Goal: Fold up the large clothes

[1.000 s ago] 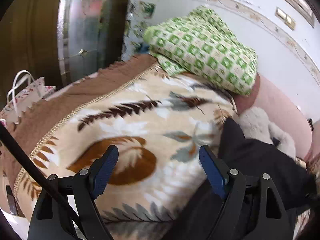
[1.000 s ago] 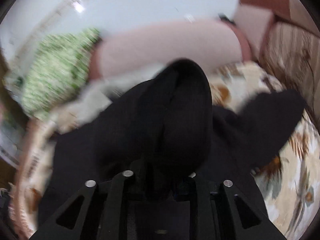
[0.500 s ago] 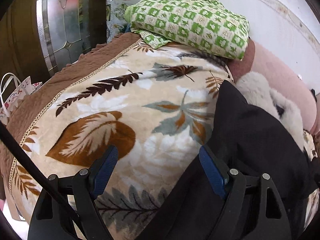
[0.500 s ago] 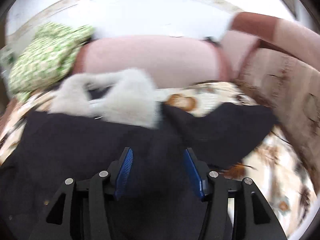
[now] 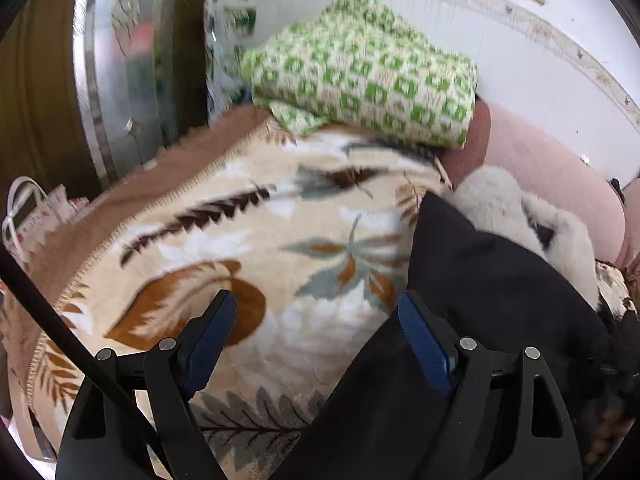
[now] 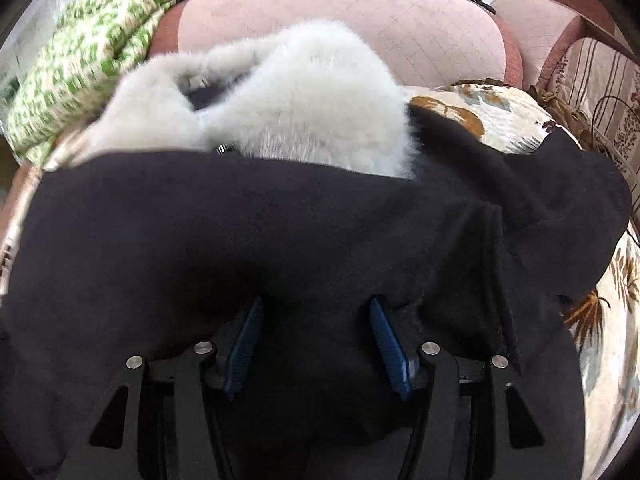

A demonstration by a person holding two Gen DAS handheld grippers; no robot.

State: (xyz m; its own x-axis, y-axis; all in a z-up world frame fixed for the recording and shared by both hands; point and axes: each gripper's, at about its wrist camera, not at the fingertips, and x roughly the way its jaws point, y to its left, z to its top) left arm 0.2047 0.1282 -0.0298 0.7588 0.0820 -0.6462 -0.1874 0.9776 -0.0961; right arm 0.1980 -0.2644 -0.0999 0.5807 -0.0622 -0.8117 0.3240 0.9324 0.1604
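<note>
Black cloth, the coat, fills the lower right of the left wrist view on the leaf-print blanket; the left gripper hangs wide open over its edge, holding nothing, and should seize that edge cleanly for the next fold. Right wrist view: the right gripper has just been opening, coat cloth lying loose between the parted jaws, below the white fur collar at upper centre.
</note>
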